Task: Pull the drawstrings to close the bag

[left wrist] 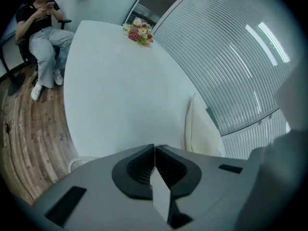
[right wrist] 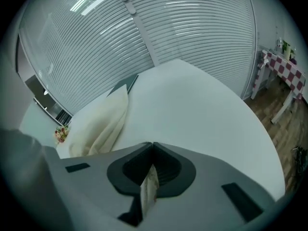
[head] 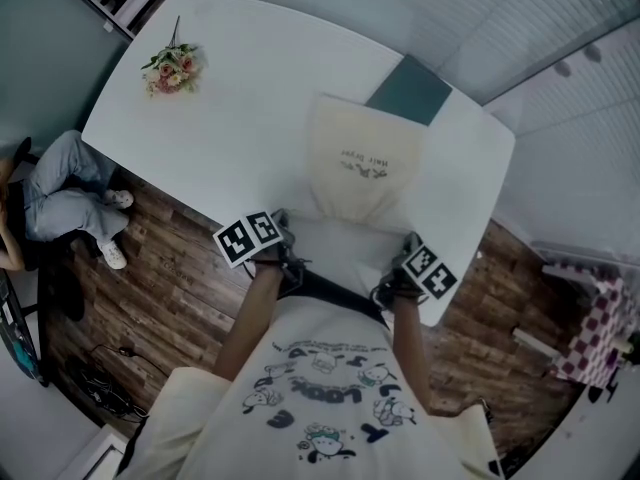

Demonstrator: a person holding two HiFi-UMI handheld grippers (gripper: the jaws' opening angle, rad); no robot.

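A cream drawstring bag (head: 360,163) with small dark print lies on the white table (head: 230,118). Its near end is gathered narrow between the two grippers. My left gripper (head: 284,226) is at the bag's near left corner, by the table edge. In the left gripper view it (left wrist: 154,148) is shut on a pale drawstring (left wrist: 161,196), and the bag (left wrist: 199,129) lies ahead to the right. My right gripper (head: 404,246) is at the near right corner. In the right gripper view it (right wrist: 153,146) is shut on a cream drawstring (right wrist: 149,186), with the bag (right wrist: 101,124) to its left.
A small flower bunch (head: 172,68) lies at the table's far left. A dark teal pad (head: 410,90) sticks out from under the bag's far end. A person (head: 60,193) sits on the left beside the table. A checked-cloth table (head: 590,328) stands at the right.
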